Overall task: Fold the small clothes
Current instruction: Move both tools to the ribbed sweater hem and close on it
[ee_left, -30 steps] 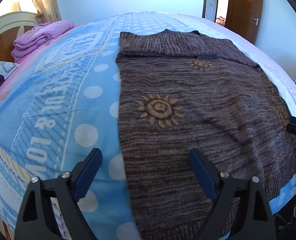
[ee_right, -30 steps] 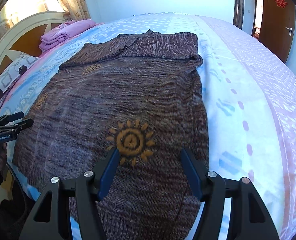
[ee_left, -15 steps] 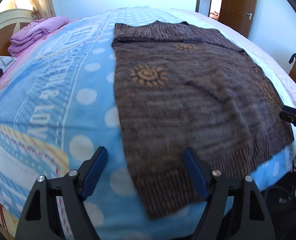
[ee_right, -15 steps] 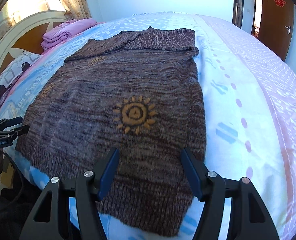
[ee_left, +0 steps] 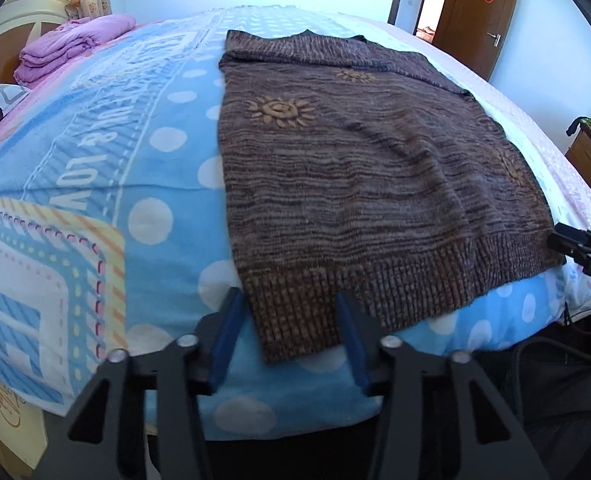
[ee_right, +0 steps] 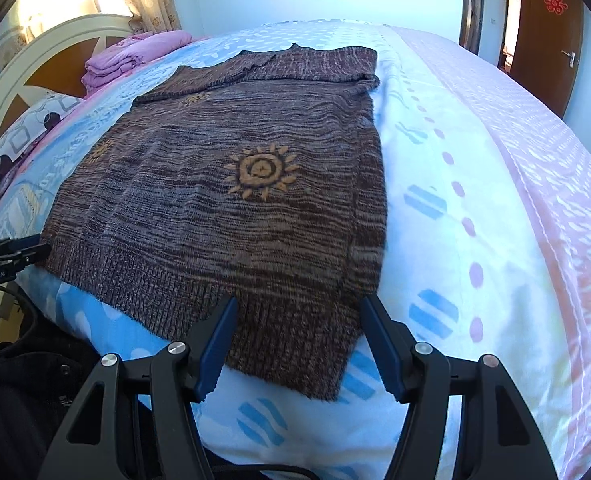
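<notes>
My left claw (ee_left: 289, 320) sits at the bottom centre of its frame, straddling the lower left corner of the brown knit sweater (ee_left: 359, 168). Its jaws have just been closing in, and the ribbed hem corner lies between the blue pads (ee_left: 225, 332), but I can't see them pressing the knit; there's a gap on each side, so the jaws stand apart. The sweater lies flat on the bed (ee_left: 107, 184), running from that bottom-centre corner up to the top middle of the frame, with orange sun motifs (ee_left: 281, 110) on it and its upper part folded across. At the right edge of this frame the tip of my other claw shows just beside the hem's far corner.

In the right wrist view, my right claw (ee_right: 299, 340) is at the bottom centre with its jaws well apart, the sweater's (ee_right: 231, 184) lower right hem corner between them, not gripped. The sweater fills the middle and left of this frame. A stack of folded pink bedding (ee_right: 131, 58) lies in the upper left by the white headboard (ee_right: 51, 46), and a patterned pillow (ee_right: 27, 136) lies at the left edge.
</notes>
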Tool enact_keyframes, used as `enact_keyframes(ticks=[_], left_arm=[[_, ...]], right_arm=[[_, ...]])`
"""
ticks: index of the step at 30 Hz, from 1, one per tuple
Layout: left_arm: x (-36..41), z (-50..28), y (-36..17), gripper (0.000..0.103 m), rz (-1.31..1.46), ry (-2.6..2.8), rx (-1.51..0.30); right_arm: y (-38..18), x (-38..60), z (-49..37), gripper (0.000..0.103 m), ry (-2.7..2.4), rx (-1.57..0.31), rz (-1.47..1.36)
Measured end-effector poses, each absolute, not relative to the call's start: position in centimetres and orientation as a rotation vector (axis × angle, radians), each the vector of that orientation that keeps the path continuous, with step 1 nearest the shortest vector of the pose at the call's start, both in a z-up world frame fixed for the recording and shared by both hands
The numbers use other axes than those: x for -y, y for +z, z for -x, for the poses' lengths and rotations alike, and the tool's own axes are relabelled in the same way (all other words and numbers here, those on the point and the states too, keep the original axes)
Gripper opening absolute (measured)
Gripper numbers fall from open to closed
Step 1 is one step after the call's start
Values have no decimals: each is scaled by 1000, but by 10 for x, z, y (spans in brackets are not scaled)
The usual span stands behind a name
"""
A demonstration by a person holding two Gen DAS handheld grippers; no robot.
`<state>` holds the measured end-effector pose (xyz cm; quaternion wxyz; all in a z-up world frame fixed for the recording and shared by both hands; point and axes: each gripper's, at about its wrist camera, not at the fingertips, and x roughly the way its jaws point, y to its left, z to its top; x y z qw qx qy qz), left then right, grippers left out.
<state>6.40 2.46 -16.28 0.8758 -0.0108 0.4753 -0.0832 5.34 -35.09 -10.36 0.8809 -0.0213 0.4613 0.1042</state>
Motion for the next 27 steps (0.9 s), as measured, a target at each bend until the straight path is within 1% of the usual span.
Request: enact_keyframes(ticks=[1,2,3,5,8,18,20,21,22,24,25,26,27], left_arm=[[-25,-64,-163,30,29,-180,-994],[-25,-63,-163,20,36,-193,-997],[-25,-62,-162,14,41,-205,-998],[-22,-60,-161,10,24,-214,-993],[-22,-58,-156,8,21,-221,-987],[-32,-53,-145,8,49,-226,-967],[-34,-54,-143,8,59,-229,-961],[-34,-55,-144,8,59,-228,-961],[-35,-56,-146,8,62,-226,-966],[-36,-58,-150,8,70,-223,-979],[-36,-58,-152,8,73,-221,-985],[-37,-58,-153,8,82,-224,-989],[-38,-57,-151,8,90,-226,-987]], right_arm=[[-104,352,-52,65,217,-964,39],[-105,354,-51,65,217,-968,32],[-105,356,-50,65,219,-971,25],[-106,358,-46,65,223,-972,18],[-106,363,-40,65,222,-977,10],[-110,375,-28,64,262,-985,-76],[-112,372,-28,62,271,-979,-75],[-112,371,-28,52,272,-975,-70],[-112,371,-28,36,279,-971,-76],[-113,377,-30,21,298,-976,-130],[-113,381,-31,11,319,-978,-172],[-110,384,-30,8,330,-973,-195],[-108,386,-29,7,332,-966,-201]])
